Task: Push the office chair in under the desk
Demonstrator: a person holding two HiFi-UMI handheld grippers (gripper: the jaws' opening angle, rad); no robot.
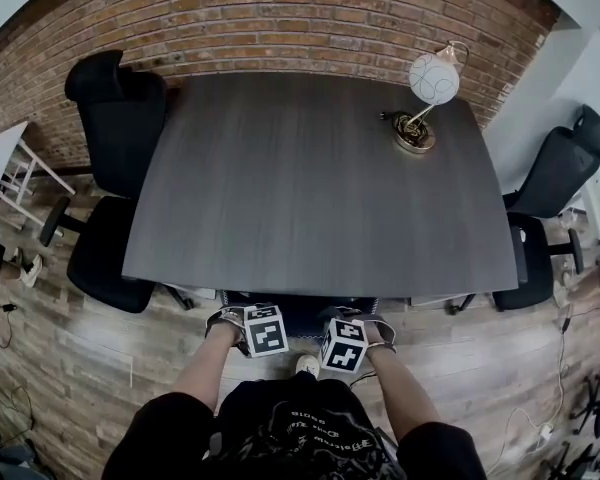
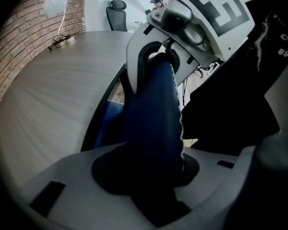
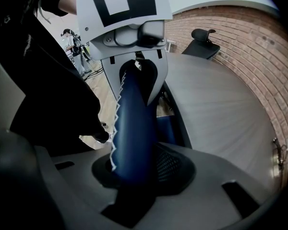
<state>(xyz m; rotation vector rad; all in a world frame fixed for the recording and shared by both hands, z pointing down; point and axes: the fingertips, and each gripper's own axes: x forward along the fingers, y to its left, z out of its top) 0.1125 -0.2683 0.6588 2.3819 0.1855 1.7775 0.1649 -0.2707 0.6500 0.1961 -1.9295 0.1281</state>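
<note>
A blue office chair (image 1: 300, 314) stands at the near edge of the dark grey desk (image 1: 310, 188), its seat under the top and only the top of its backrest showing. Both grippers hold that backrest's top edge side by side, pointing steeply down. My left gripper (image 1: 263, 324) is shut on the blue backrest (image 2: 153, 114). My right gripper (image 1: 344, 336) grips it a little to the right, shut on the backrest (image 3: 132, 128). In the left gripper view the right gripper (image 2: 158, 68) shows ahead, and in the right gripper view the left gripper (image 3: 134, 75) shows ahead.
A globe desk lamp (image 1: 426, 96) stands at the desk's far right. A black chair (image 1: 115, 158) sits at the left side and another black chair (image 1: 555, 193) at the right. A brick wall (image 1: 310, 18) runs behind. Cables (image 1: 540, 433) lie on the wooden floor.
</note>
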